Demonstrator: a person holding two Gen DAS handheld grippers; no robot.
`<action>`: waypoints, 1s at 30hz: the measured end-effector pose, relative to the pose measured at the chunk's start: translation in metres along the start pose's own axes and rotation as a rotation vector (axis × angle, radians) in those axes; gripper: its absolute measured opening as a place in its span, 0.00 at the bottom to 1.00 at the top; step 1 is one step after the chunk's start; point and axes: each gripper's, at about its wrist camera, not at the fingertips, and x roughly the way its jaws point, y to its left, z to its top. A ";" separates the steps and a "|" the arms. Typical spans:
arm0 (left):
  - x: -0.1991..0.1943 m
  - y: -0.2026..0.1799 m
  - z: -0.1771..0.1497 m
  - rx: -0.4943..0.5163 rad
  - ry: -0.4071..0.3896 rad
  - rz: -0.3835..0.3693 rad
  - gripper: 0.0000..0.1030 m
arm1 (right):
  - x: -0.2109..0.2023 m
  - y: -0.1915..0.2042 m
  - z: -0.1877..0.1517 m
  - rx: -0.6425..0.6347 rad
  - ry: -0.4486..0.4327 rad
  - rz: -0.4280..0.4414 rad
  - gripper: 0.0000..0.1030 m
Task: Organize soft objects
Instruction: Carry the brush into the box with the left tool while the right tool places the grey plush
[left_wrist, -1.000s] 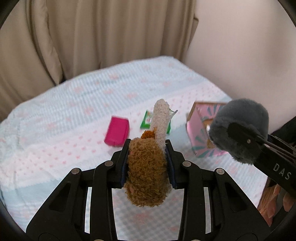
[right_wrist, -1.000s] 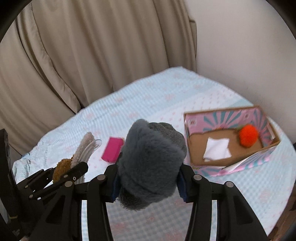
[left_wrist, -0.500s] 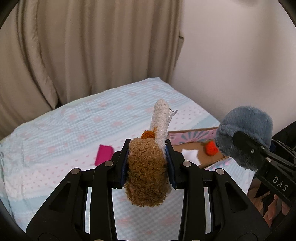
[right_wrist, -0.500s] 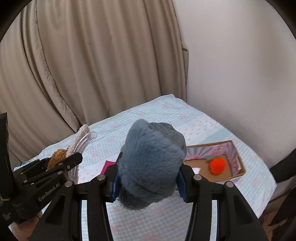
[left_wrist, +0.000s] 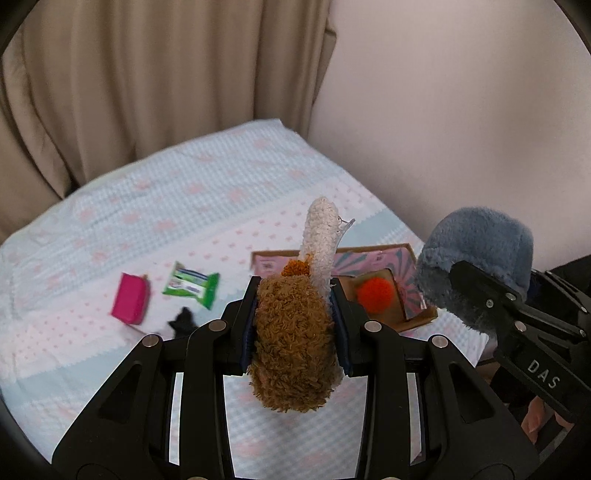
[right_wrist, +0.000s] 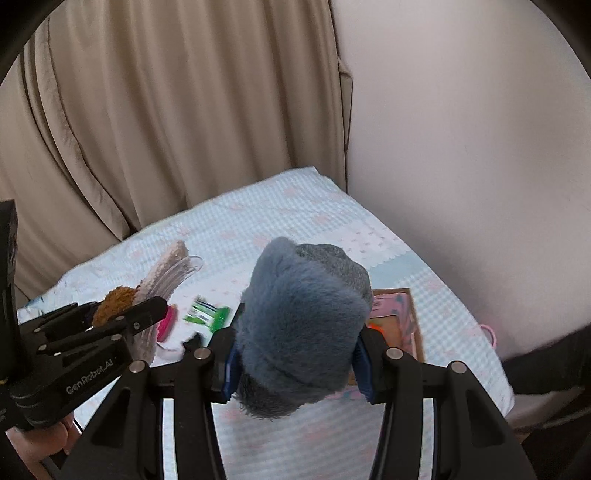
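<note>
Box (left_wrist: 402, 254) on bed (left_wrist: 221, 192) at right, pompom (left_wrist: 375, 294) inside, packet (left_wrist: 191, 285) and pouch (left_wrist: 130, 303) to its left

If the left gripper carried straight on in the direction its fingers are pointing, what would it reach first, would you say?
Probably the pink cardboard box on the bed. The left gripper, shut on the brown plush clip, points toward the box's near left part, beside the orange pompom. Depth is unclear in this fisheye view.

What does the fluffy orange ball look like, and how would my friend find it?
Start at the bed with the pale blue and pink cover, then find the pink cardboard box lying open near the wall side. Inside it sits the orange ball, round and fuzzy. It is the only bright orange thing there; the pink pouch and the green packet lie flat outside the box.
</note>
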 end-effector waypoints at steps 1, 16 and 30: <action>0.009 -0.005 0.003 -0.005 0.013 0.003 0.30 | 0.010 -0.011 0.002 -0.010 0.015 0.003 0.44; 0.189 -0.032 0.008 -0.044 0.340 0.060 0.30 | 0.145 -0.074 -0.005 -0.153 0.287 0.129 0.44; 0.265 -0.037 0.004 -0.006 0.493 0.081 0.37 | 0.232 -0.080 -0.054 -0.242 0.538 0.206 0.45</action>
